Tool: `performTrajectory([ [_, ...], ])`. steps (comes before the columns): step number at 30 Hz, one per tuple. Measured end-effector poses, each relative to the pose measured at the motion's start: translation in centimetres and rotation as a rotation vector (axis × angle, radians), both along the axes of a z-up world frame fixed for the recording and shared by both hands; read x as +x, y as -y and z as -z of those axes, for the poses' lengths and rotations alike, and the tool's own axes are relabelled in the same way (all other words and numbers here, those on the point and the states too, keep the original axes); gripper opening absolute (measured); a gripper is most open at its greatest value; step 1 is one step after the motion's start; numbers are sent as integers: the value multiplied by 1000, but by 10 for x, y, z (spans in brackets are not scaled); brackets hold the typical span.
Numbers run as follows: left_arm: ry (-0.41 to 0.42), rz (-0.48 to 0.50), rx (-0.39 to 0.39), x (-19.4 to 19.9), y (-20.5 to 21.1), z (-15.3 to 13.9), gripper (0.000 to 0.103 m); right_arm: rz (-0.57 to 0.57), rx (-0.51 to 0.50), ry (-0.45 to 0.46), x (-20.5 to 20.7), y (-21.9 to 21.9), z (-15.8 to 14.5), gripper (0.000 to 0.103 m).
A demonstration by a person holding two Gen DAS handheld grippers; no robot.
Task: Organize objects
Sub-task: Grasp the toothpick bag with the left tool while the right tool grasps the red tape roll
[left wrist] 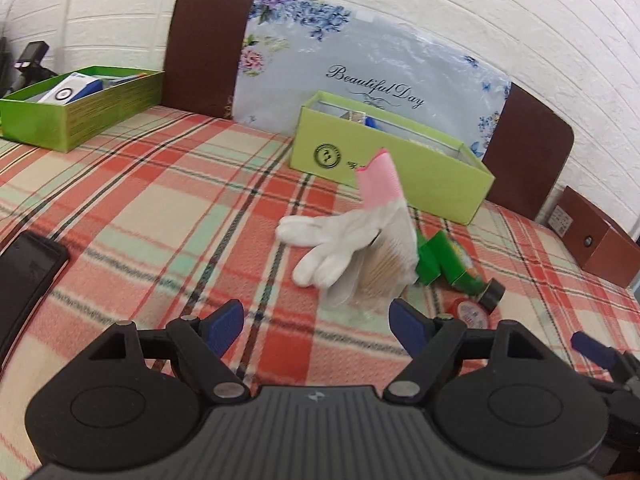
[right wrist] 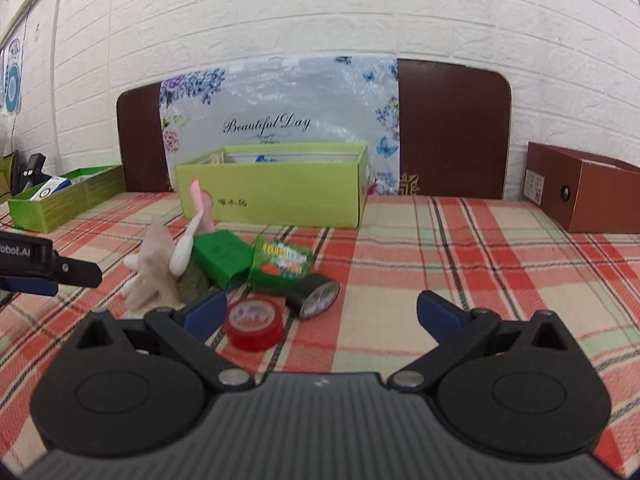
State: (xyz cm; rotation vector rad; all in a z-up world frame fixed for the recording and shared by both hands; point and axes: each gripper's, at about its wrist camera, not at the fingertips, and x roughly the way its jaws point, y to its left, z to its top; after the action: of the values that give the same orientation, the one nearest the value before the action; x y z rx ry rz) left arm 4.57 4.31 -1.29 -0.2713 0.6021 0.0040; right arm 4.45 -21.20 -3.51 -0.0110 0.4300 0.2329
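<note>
A pile of objects lies on the plaid bedspread: a white glove with a pink cuff (left wrist: 340,240) (right wrist: 188,240), a clear bag of thin sticks (left wrist: 384,272), a green box (right wrist: 222,258) (left wrist: 430,258), a green printed packet (right wrist: 282,266), a black tape roll (right wrist: 314,294) (left wrist: 491,293) and a red tape roll (right wrist: 254,320) (left wrist: 468,312). My left gripper (left wrist: 318,322) is open and empty, just short of the glove and bag. My right gripper (right wrist: 322,314) is open and empty, its left finger beside the red tape.
A light green open box (left wrist: 384,168) (right wrist: 276,192) stands behind the pile by the headboard. A second green box (left wrist: 76,108) (right wrist: 60,200) with small items is far left. A brown box (right wrist: 584,196) is far right. A black flat object (left wrist: 28,280) lies left.
</note>
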Motion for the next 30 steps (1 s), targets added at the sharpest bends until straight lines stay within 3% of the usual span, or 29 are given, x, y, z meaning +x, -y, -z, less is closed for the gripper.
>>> performTrajectory([
  [4, -2, 41, -26, -1, 2, 3, 83, -51, 1, -57, -2, -19, 18, 103],
  [7, 43, 74, -53, 3, 8, -1, 83, -69, -64, -59, -2, -36, 22, 102],
  [10, 82, 85, -50, 16, 18, -7, 83, -77, -100, -54, 0, -43, 23, 94],
  [13, 99, 102, -42, 36, 30, -9, 80, -73, -86, -64, 1, -40, 26, 94],
  [17, 95, 129, -29, 58, 43, -10, 67, -40, -41, -63, 2, -30, 26, 94],
  [19, 92, 142, -4, 67, 47, -9, 44, -39, -21, -75, 4, -26, 26, 94],
  [20, 79, 158, 7, 70, 47, -8, 22, -39, -16, -80, 5, -25, 27, 94],
  [21, 64, 173, 14, 72, 46, -7, 18, -39, -13, -84, 6, -24, 27, 94],
  [27, 69, 202, 28, 22, 31, -3, 14, -48, -6, -99, 8, -24, 28, 91],
  [30, 29, 181, 20, -2, 21, 8, 14, -76, 2, -134, 16, -27, 30, 87],
])
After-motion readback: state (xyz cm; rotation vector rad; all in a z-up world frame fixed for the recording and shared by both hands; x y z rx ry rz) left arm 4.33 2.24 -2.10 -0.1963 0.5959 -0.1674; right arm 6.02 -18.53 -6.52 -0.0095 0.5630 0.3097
